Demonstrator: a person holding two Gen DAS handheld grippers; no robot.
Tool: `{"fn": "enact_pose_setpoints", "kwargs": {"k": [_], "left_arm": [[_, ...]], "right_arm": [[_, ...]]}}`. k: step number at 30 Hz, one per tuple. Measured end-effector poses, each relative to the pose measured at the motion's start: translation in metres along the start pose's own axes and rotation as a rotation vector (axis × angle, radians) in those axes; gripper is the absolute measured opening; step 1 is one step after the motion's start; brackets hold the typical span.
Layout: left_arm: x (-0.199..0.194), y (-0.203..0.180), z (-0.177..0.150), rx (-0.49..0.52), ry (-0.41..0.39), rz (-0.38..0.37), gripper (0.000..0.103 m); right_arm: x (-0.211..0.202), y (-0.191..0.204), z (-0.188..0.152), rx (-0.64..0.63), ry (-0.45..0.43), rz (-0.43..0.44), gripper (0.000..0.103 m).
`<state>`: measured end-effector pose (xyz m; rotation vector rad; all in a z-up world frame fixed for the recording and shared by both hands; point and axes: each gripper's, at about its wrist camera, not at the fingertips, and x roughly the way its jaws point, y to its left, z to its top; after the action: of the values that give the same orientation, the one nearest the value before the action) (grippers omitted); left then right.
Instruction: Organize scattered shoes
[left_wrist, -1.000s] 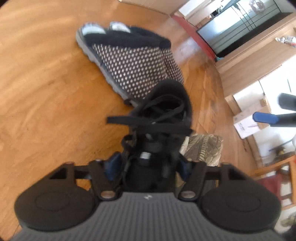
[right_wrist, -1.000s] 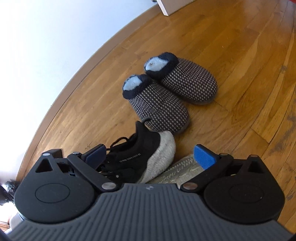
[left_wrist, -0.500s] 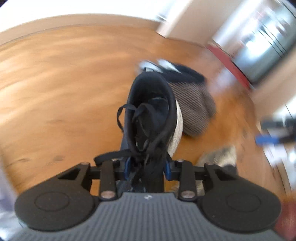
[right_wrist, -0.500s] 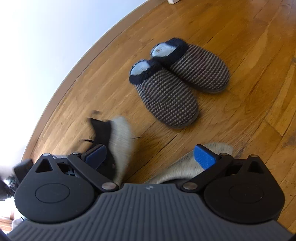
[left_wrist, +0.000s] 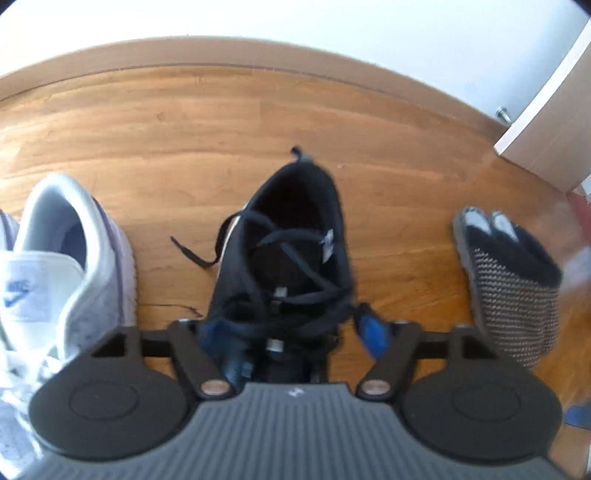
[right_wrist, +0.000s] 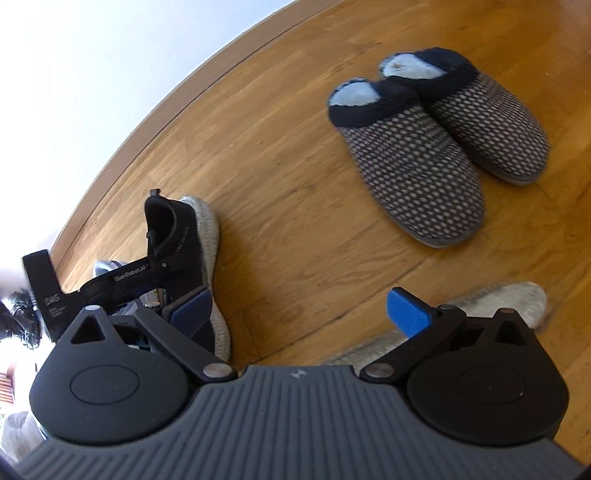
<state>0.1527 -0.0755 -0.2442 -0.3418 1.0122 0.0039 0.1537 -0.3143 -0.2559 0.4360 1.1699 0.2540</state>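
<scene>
Black sneaker (left_wrist: 284, 251): upright on floor (left_wrist: 258, 122), right of white sneaker (left_wrist: 62, 266).
Left gripper (left_wrist: 291, 332): jaws just opened, straddling the black sneaker's toe.
Right gripper (right_wrist: 299, 310): wide, empty.

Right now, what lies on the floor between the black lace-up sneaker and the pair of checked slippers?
Nothing: in the right wrist view only bare wooden floor separates the black lace-up sneaker from the pair of checked slippers.

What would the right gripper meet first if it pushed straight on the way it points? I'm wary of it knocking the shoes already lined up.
Probably bare wooden floor first. The right gripper stands open, with the patterned slippers farther off to its right; depth is uncertain.
</scene>
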Motion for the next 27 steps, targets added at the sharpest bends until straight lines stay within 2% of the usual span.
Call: {"fn": "enact_pose_setpoints", "kwargs": {"k": [4, 7, 10, 14, 16, 18, 20, 21, 22, 23, 25, 27], "left_arm": [[-0.035, 0.037, 0.000, 0.003, -0.017, 0.005, 0.093], [-0.058, 0.064, 0.002, -0.020, -0.046, -0.023, 0.094], [-0.079, 0.087, 0.005, -0.029, -0.099, -0.003, 0.094], [-0.108, 0.111, 0.015, -0.091, -0.175, 0.009, 0.095], [-0.121, 0.119, 0.018, -0.109, -0.209, 0.005, 0.095], [-0.129, 0.126, 0.021, -0.118, -0.228, -0.006, 0.097], [-0.133, 0.132, 0.023, -0.119, -0.231, -0.002, 0.097], [-0.134, 0.133, 0.023, -0.116, -0.231, 0.000, 0.097], [-0.134, 0.134, 0.022, -0.116, -0.231, 0.001, 0.097], [-0.136, 0.136, 0.021, -0.118, -0.229, 0.002, 0.097], [-0.139, 0.142, 0.019, -0.121, -0.227, 0.003, 0.097], [-0.143, 0.147, 0.016, -0.121, -0.223, 0.003, 0.097]], "right_arm": [[0.019, 0.024, 0.011, -0.074, 0.021, 0.030, 0.103], [0.042, 0.052, 0.015, -0.144, 0.040, 0.068, 0.103], [0.074, 0.084, 0.012, -0.229, 0.083, 0.106, 0.103], [0.119, 0.123, 0.002, -0.320, 0.124, 0.142, 0.103], [0.148, 0.147, -0.004, -0.396, 0.151, 0.149, 0.103], [0.161, 0.159, -0.008, -0.433, 0.144, 0.126, 0.101], [0.186, 0.174, -0.015, -0.489, 0.147, 0.056, 0.093], [0.199, 0.181, -0.018, -0.519, 0.156, 0.021, 0.079], [0.201, 0.182, -0.021, -0.547, 0.153, 0.007, 0.079], [0.203, 0.184, -0.026, -0.606, 0.136, 0.015, 0.077], [0.202, 0.187, -0.032, -0.669, 0.129, 0.036, 0.059], [0.198, 0.188, -0.031, -0.686, 0.183, 0.095, 0.056]]}}
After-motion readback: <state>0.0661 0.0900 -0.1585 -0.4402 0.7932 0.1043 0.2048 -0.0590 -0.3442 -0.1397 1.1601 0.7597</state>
